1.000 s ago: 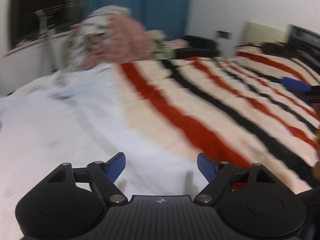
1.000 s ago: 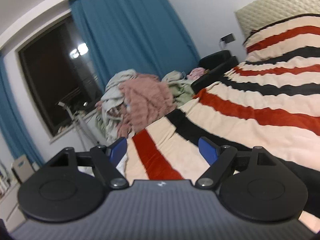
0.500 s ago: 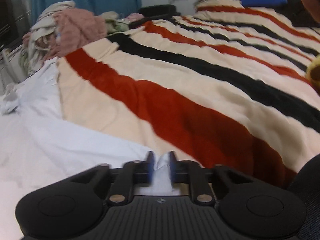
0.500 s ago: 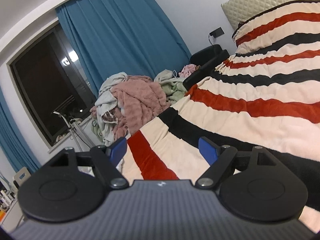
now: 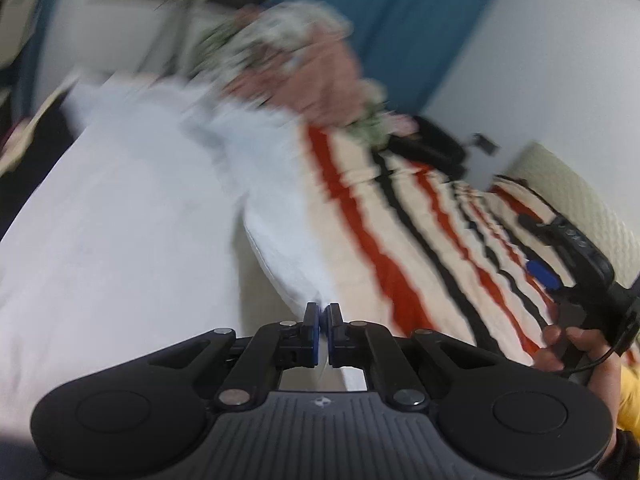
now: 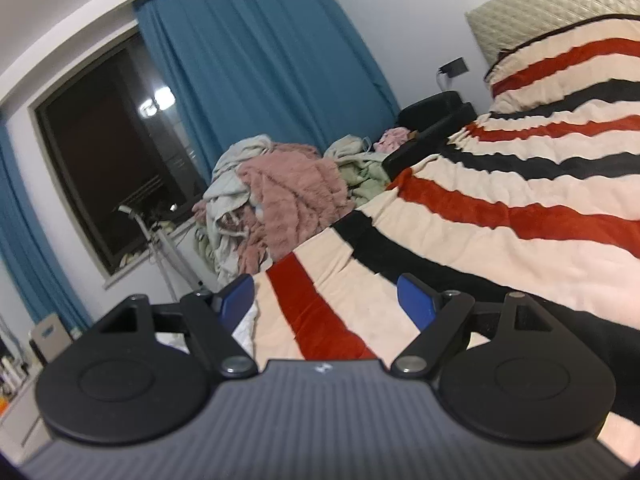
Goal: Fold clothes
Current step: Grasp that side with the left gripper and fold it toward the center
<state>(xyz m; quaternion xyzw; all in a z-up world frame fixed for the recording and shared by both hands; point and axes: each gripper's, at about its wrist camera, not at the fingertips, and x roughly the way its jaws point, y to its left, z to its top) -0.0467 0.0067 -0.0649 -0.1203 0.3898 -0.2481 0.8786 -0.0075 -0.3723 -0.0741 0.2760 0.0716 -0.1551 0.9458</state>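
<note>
A white garment (image 5: 132,216) lies spread over the left part of the striped bed. My left gripper (image 5: 321,316) is shut on a corner of it, and a folded flap (image 5: 288,240) of the cloth rises from the pinch toward the pile beyond. The left wrist view is motion-blurred. At the right edge of that view a hand (image 5: 576,344) holds my right gripper (image 5: 560,264), which hovers over the blanket. In its own view the right gripper (image 6: 328,300) is open with nothing between the blue pads; a bit of white cloth (image 6: 246,328) shows behind its left finger.
A cream blanket with red and black stripes (image 6: 520,216) covers the bed. A heap of pink, grey and green laundry (image 6: 288,196) sits at the bed's far end, beside blue curtains (image 6: 264,64) and a dark window (image 6: 104,172). A padded headboard (image 6: 560,4) stands at the right.
One second ago my left gripper was open above the white garment; it shut on the corner and has since lifted and swung, pulling a flap up. The right gripper stayed open, shifting only slightly.
</note>
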